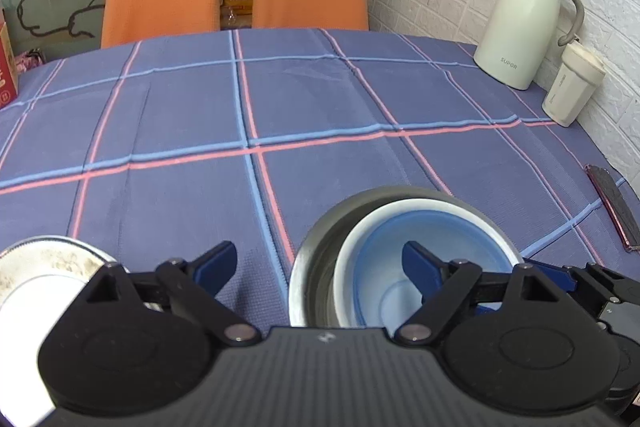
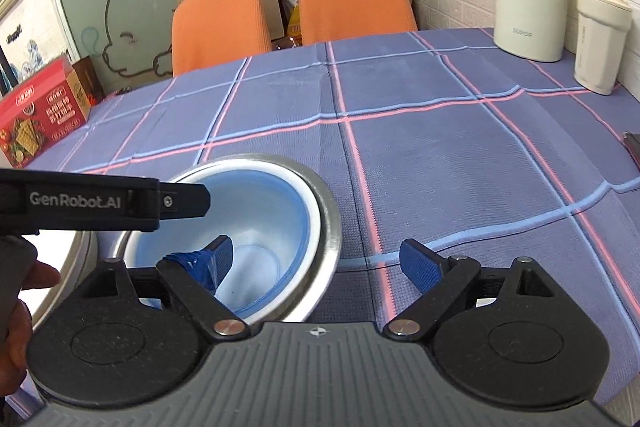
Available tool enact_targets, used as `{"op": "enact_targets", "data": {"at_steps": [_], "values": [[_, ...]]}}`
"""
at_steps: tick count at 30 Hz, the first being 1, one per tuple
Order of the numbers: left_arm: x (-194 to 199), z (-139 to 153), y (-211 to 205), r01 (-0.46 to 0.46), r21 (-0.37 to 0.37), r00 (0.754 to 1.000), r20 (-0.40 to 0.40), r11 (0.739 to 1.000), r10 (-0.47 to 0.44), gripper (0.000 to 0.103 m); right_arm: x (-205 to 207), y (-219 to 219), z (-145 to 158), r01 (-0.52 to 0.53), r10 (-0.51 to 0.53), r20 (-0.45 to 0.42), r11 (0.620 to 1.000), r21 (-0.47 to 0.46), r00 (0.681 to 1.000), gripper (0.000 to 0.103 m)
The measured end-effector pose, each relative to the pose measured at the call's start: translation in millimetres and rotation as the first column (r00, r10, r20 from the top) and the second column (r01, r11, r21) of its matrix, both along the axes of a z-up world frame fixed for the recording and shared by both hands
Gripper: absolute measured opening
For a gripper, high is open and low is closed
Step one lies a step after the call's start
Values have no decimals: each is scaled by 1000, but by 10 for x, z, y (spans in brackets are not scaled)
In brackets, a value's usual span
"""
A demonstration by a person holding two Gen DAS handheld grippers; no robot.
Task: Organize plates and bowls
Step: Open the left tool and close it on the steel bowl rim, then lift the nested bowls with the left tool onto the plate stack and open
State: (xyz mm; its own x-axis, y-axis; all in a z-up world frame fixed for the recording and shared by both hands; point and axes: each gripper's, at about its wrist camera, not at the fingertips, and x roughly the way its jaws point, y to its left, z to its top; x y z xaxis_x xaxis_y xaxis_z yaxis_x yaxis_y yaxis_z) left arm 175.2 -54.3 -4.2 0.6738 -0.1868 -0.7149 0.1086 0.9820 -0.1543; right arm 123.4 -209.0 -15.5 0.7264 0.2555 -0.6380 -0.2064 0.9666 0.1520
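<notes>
**A:** Which step are you on?

**B:** Stacking, I judge. The blue bowl [image 2: 256, 227] sits nested in a white bowl [image 1: 360, 227], and both lie inside the steel bowl [image 2: 328, 227] on the bench [image 2: 440, 167], near its front edge. My right tongs [image 2: 316, 261] stand wide, one pad down inside the blue bowl, the other outside the steel rim, gripping nothing.

**A:** And the left?

**B:** My left tongs [image 1: 320, 263] are wide too, empty, hovering over the stack's near rim. A steel plate [image 1: 48, 267] lies just to their left.

**A:** Next move?

**B:** Probably closing on the stack's wall squarely, or fetching that plate.

**A:** How does the stack look?

**B:** Clean, glossy, the inner bowls sitting off-centre in the steel one.
</notes>
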Motion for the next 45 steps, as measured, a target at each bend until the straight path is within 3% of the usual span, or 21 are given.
{"op": "enact_targets", "data": {"at_steps": [11, 17, 23, 29, 33, 35, 37, 41, 45], "values": [[80, -164, -41, 2, 34, 999, -43, 999, -1, 86, 78, 87, -71, -7, 6, -14, 999, -43, 1000, 78], [70, -142, -93, 29, 44, 999, -34, 999, -27, 87, 7, 131, -131, 19, -17, 44, 998, -53, 999, 81], [51, -139, -57, 112, -20, 993, -43, 993, -113, 87, 43, 133, -65, 26, -27, -12, 997, -68, 1000, 80], [70, -156, 39, 179, -73, 981, -62, 981, -183, 86, -61, 100, -72, 4, -4, -9, 1000, -4, 1000, 80], [67, -168, 4, 201, -56, 977, -59, 978, -204, 84, -105, 125, -84, 15, -15, 6, 1000, -7, 1000, 80], [45, -175, -41, 201, -38, 978, -48, 979, -203, 81, -120, 147, -93, 7, -7, 15, 1000, -7, 1000, 80], [24, -166, -101, 199, -12, 979, -34, 980, -200, 63, -121, 160, -103, 3, -3, 24, 1000, -5, 1000, 80], [24, -155, -130, 196, -18, 980, -39, 980, -196, 59, -115, 223, -124, -19, 19, 45, 1000, 0, 999, 80], [63, -120, -128, 200, -21, 977, -67, 980, -200, 45, -82, 282, -115, -23, 22, 45, 999, 23, 999, 78]]}}
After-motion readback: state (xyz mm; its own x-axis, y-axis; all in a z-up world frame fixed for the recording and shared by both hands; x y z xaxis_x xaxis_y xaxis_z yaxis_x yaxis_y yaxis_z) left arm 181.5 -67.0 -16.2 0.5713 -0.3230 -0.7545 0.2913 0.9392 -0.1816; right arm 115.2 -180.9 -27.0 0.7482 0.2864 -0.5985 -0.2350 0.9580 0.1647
